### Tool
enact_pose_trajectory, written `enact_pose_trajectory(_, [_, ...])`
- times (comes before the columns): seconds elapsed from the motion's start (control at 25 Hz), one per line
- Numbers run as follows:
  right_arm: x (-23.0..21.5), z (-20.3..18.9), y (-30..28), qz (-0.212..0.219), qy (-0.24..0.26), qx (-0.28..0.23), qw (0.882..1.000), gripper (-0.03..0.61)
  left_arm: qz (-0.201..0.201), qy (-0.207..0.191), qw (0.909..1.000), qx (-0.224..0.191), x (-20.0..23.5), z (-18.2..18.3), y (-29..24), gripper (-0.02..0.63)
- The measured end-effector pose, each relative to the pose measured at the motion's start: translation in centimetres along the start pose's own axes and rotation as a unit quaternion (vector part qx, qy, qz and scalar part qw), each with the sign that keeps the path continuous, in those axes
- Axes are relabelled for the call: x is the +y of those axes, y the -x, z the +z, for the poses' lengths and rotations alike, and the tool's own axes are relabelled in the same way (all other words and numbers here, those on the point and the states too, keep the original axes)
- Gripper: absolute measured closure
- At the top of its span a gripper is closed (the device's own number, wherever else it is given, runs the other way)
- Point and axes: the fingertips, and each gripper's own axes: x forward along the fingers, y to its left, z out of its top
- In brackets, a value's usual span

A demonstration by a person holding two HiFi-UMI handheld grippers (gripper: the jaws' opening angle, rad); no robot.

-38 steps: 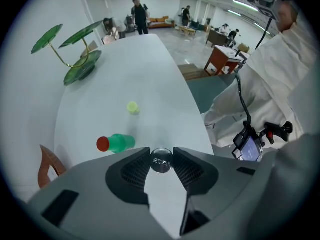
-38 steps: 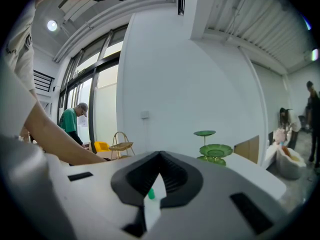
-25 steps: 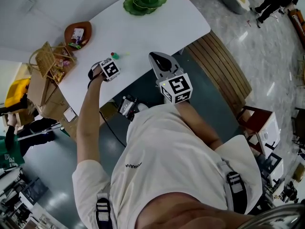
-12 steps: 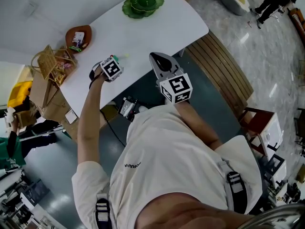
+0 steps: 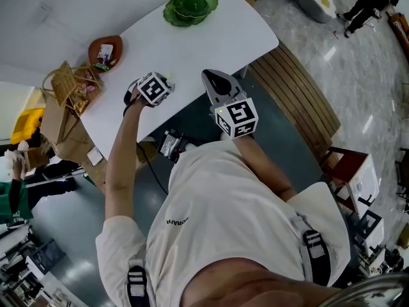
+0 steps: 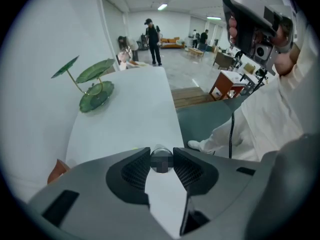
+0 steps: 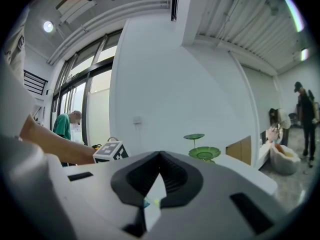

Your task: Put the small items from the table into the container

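The small round item [image 6: 161, 150] sits between the pads of the left tongs [image 6: 161, 159], touched by both. Its visible top edge is pale and rounded. A mosaic patch covers the rest, so colour and markings cannot be determined. The left tongs are closed on this item with the jaws still standing well apart, and they point steeply down over the near edge of the white worktop [image 6: 135, 114].

A small yellow-green item [image 5: 168, 77] lies on the worktop just beside the left tongs' marker cube. A brown dish [image 5: 105, 48] with small packets in it stands on the worktop well beyond the left tongs, towards the wall. A wicker basket [image 5: 64, 82] stands at the worktop end to the outer side of the left tongs. A green leaf-shaped stand [image 5: 190, 6] occupies the far end of the worktop, well ahead of both tongs.

The right tongs [image 7: 160, 155] are held roughly level off the near worktop edge, beside the left tongs. Their jaw tips meet and nothing is gripped between them. Through the gap below the tips, a teal speck [image 7: 146, 202] and a yellow-green speck show on the worktop, too small to identify.
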Motion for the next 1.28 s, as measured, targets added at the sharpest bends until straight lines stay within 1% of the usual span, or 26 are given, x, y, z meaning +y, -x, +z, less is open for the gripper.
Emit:
enact_pose_trajectory(0.16, [-0.6, 0.0, 0.2, -0.004, -0.003, -0.001, 1.0, 0.571, 0.015, 0.0, 0.9996, -0.024, 0.1, 2.4, 1.3, 0.468])
enact_pose_trajectory(0.24, [-0.8, -0.2, 0.2, -0.006, -0.004, 0.0, 1.0, 0.571, 0.018, 0.007, 0.9988, -0.044, 0.3, 3.4, 1.5, 0.468])
enact_pose_trajectory(0.36, [-1.2, -0.4, 0.0, -0.01, -0.007, 0.002, 1.0, 0.571, 0.032, 0.027, 0.9962, -0.076, 1.2, 5.0, 2.3, 0.468])
enact_pose_trajectory(0.44, [-1.5, -0.4, 0.0, -0.013, -0.008, 0.002, 1.0, 0.571, 0.042, 0.045, 0.9929, -0.101, 1.8, 6.2, 2.8, 0.468])
enact_pose_trajectory(0.6, [-1.9, -0.3, 0.1, -0.017, -0.01, 0.001, 1.0, 0.571, 0.063, 0.081, 0.9838, -0.146, 3.1, 8.0, 4.1, 0.468])
enact_pose_trajectory(0.76, [-2.1, -0.4, -0.2, -0.017, -0.011, 0.005, 1.0, 0.569, 0.092, 0.106, 0.9725, -0.186, 4.5, 9.7, 5.0, 0.469])
enact_pose_trajectory(0.96, [-2.3, -0.2, -0.7, -0.019, -0.011, 0.003, 1.0, 0.571, 0.112, 0.128, 0.9605, -0.22, 6.0, 11.4, 5.8, 0.469])
enact_pose_trajectory(1.2, [-2.8, -0.1, -1.0, -0.023, -0.013, 0.003, 1.0, 0.571, 0.131, 0.157, 0.9438, -0.26, 7.8, 13.2, 6.6, 0.469])
enact_pose_trajectory(1.28, [-3.1, -0.1, -1.0, -0.025, -0.015, 0.002, 1.0, 0.571, 0.14, 0.168, 0.9365, -0.275, 8.5, 13.9, 7.1, 0.469])
